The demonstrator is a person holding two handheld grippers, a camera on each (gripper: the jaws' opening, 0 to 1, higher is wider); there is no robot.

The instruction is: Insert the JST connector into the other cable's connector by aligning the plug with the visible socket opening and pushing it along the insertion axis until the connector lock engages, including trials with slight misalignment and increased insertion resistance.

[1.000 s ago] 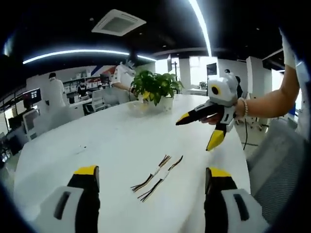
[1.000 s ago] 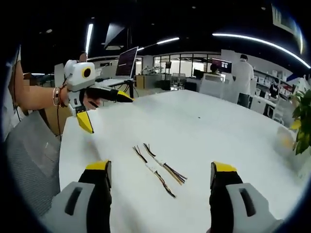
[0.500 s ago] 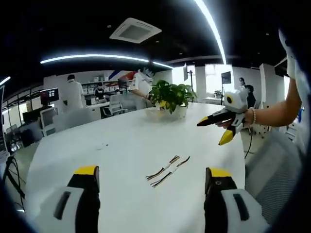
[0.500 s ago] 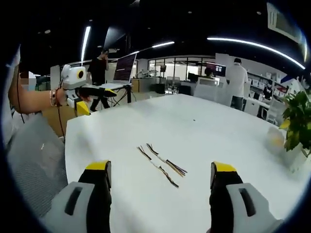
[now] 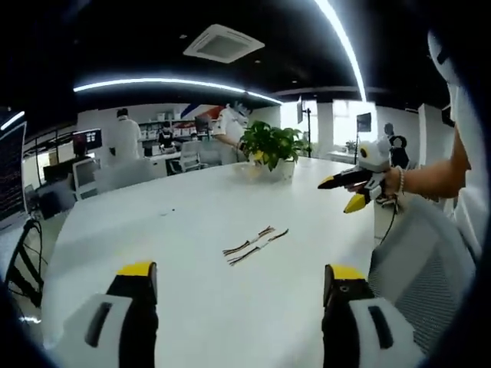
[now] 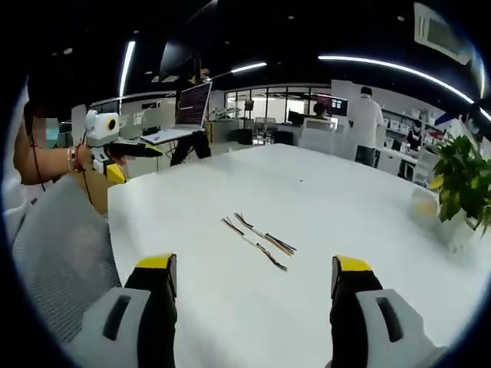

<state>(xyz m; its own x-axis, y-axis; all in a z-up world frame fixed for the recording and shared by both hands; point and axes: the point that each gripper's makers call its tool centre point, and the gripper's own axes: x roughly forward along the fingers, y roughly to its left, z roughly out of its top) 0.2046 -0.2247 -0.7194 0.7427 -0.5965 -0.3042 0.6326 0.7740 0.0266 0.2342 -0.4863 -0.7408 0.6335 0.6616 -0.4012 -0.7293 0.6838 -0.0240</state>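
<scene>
From my seat the two thin multicoloured wire cables with white connectors [image 5: 254, 244] are way too tiny: I can't make out plug from socket. The leafy green potted plant [image 6: 460, 193] is clipped by the right gripper view's edge.

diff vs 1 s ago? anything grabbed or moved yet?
Both hand-held grippers have pulled back: the two cables look smaller and farther in each view, and each view shows the other hand-held gripper farther off, the right and the left. Nothing has been grabbed; both stay open. The cables lie side by side on the white table as before.
</scene>
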